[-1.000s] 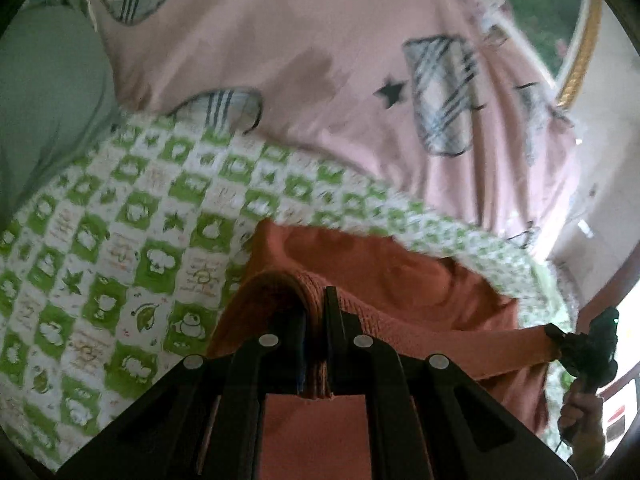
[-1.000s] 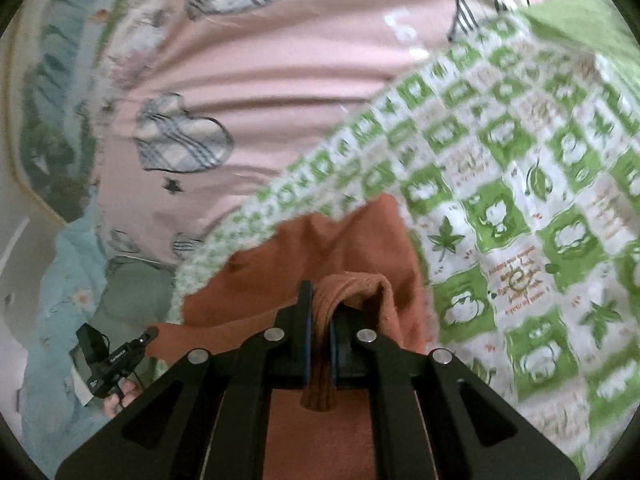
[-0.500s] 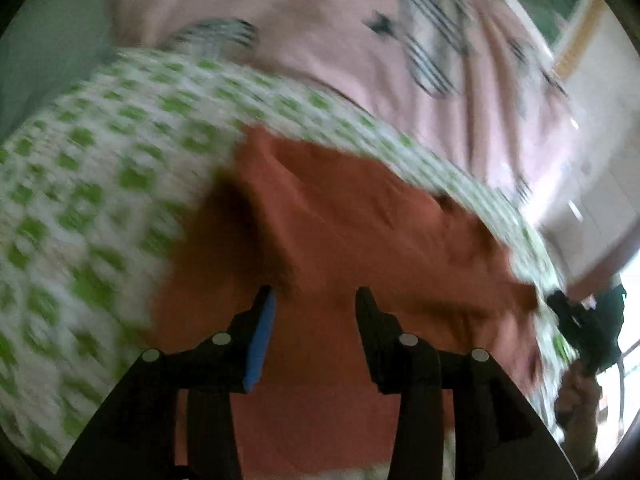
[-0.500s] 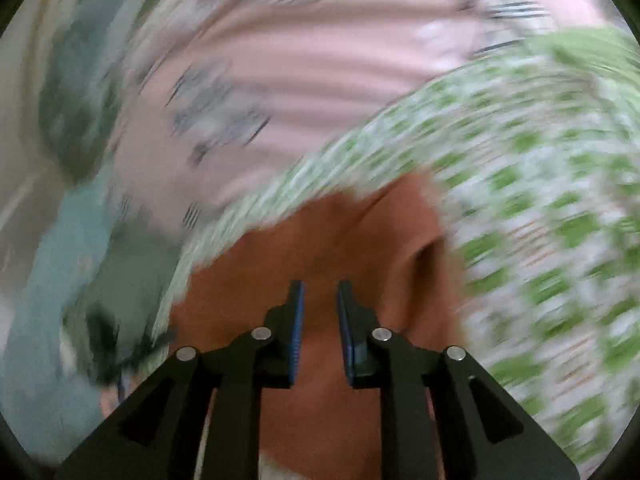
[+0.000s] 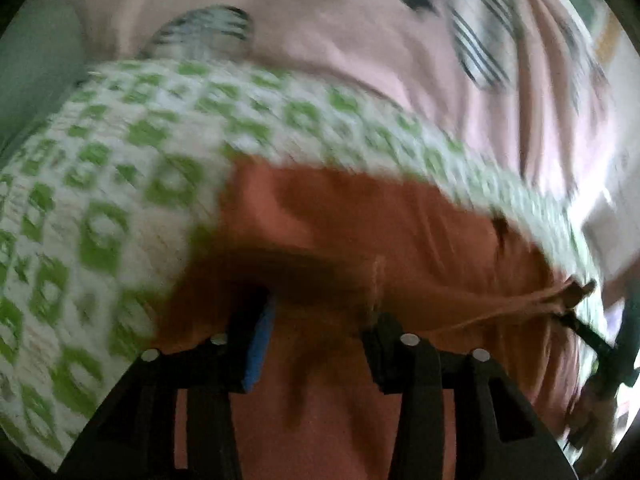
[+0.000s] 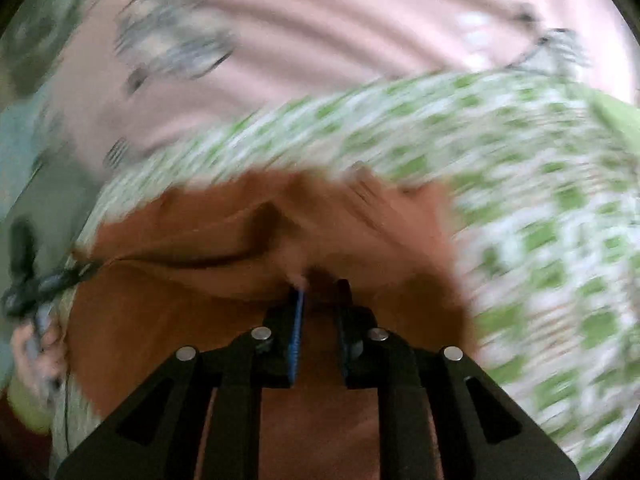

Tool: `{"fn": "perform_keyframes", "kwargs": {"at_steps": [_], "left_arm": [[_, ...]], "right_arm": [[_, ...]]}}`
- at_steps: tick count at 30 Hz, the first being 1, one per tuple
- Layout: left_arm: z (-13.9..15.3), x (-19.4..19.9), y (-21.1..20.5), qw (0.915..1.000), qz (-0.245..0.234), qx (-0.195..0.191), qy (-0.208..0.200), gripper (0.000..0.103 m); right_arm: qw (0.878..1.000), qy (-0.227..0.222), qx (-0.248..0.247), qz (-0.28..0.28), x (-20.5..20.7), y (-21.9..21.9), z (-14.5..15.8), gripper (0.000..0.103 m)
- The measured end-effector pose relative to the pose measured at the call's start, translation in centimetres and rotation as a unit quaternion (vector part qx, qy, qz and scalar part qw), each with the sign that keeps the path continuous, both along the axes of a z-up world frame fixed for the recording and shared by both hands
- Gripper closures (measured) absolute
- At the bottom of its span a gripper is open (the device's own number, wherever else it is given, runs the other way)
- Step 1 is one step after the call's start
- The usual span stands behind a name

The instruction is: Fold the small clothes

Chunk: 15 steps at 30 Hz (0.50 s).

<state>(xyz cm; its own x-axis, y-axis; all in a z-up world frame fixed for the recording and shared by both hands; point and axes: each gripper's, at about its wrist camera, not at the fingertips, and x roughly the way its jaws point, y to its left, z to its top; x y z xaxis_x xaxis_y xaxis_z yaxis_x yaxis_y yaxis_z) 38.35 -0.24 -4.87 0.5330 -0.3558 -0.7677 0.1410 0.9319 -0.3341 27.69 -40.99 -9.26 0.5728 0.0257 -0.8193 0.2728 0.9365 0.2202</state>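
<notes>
A rust-orange garment (image 5: 380, 232) lies on a green-and-white checked cloth (image 5: 120, 160). My left gripper (image 5: 320, 312) hovers low over its near part. Its jaws are opening and stand wide apart, with only flat fabric beneath them. In the right wrist view the same garment (image 6: 180, 320) shows a raised crease running leftward. My right gripper (image 6: 320, 292) is over it with a narrow gap between its fingers. Those jaws are closing, and a fold rises just past the tips without the pads pressing on it. Both views are blurred by motion.
A pink sheet (image 5: 340, 20) with plaid hearts and black stars covers the bed beyond the checked cloth (image 6: 540, 240). A person's hand (image 6: 36, 344) holding a black gripper handle shows at the left edge of the right wrist view, by the garment's corner.
Both grippers were shut on the garment's bunched ribbed edge. They have let go and opened, the left much wider. The garment now lies flatter, and both hands have shifted over it.
</notes>
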Motion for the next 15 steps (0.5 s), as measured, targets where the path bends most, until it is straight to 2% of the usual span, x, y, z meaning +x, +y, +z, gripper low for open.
{"fn": "perform_keyframes", "kwargs": {"at_steps": [3, 4, 6, 9, 13, 15], "left_arm": [[1.3, 0.9, 2.8, 0.9978, 0.048, -0.045, -0.001, 0.046], [1.6, 0.6, 3.4, 0.9969, 0.058, -0.052, -0.004, 0.036], [2.3, -1.0, 4.6, 0.9954, 0.079, -0.05, -0.02, 0.026], [2.7, -3.7, 5.2, 0.9951, 0.08, -0.047, -0.035, 0.026], [2.8, -8.5, 6.2, 0.993, 0.083, -0.078, -0.031, 0.026], [2.7, -11.3, 6.2, 0.9926, 0.078, -0.089, -0.03, 0.026]], "right_arm": [[0.996, -0.041, 0.043, -0.063, -1.3, -2.7, 1.6, 0.086], [0.995, -0.047, 0.049, -0.067, -1.7, -2.8, 1.9, 0.086], [0.995, -0.058, 0.061, -0.061, -3.6, -2.2, 2.6, 0.086], [0.995, -0.06, 0.075, -0.038, -5.4, 0.2, 2.6, 0.086], [0.993, -0.058, 0.105, -0.019, -8.8, 3.4, 2.0, 0.084], [0.991, -0.062, 0.119, -0.015, -10.3, 5.0, 1.6, 0.076]]}}
